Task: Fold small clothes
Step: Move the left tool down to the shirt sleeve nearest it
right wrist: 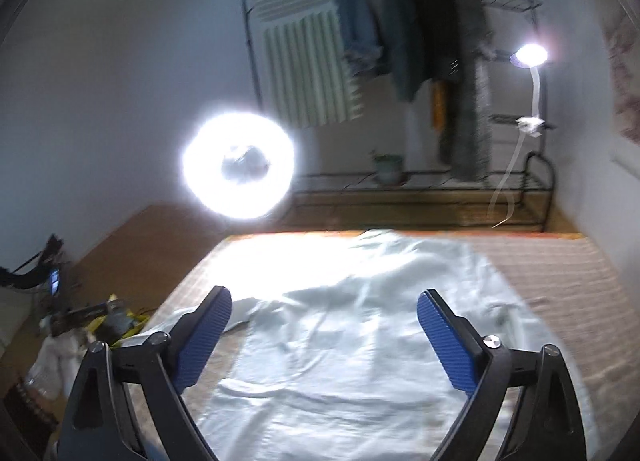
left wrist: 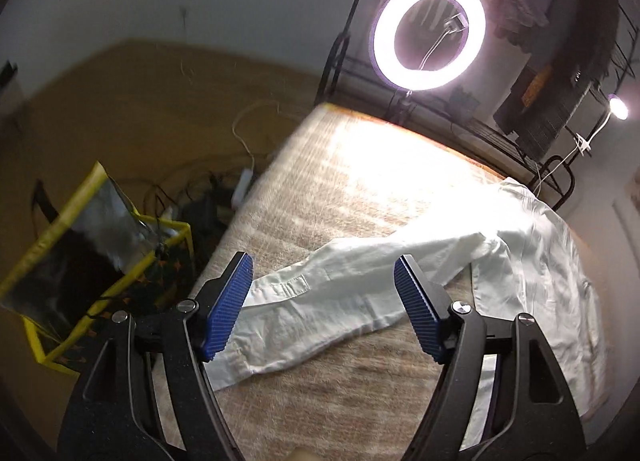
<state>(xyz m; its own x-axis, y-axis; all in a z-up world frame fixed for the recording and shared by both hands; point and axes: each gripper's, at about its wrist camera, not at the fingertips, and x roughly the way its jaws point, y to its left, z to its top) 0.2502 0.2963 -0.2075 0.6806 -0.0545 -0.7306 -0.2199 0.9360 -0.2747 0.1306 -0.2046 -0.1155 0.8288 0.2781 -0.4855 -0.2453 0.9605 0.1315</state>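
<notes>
A white long-sleeved shirt [left wrist: 532, 261] lies spread on a woven tan mat [left wrist: 340, 181]. Its sleeve [left wrist: 320, 297] stretches toward the mat's left edge, the cuff nearest me. My left gripper [left wrist: 324, 301] hovers above that sleeve, jaws apart, blue pads [left wrist: 226, 309] bare, nothing pinched. In the right wrist view the shirt's body [right wrist: 340, 341] fills the mat [right wrist: 580, 281] below my right gripper [right wrist: 324, 337], which stands open over the cloth with nothing between its pads [right wrist: 448, 345].
A bright ring light [left wrist: 430, 33] stands at the mat's far edge, a small lamp [right wrist: 530, 55] to the right. A clothes rack [right wrist: 420, 41] with hanging garments lines the wall. A yellow-framed bag [left wrist: 88, 261] and cables [left wrist: 240, 165] lie on the floor left of the mat.
</notes>
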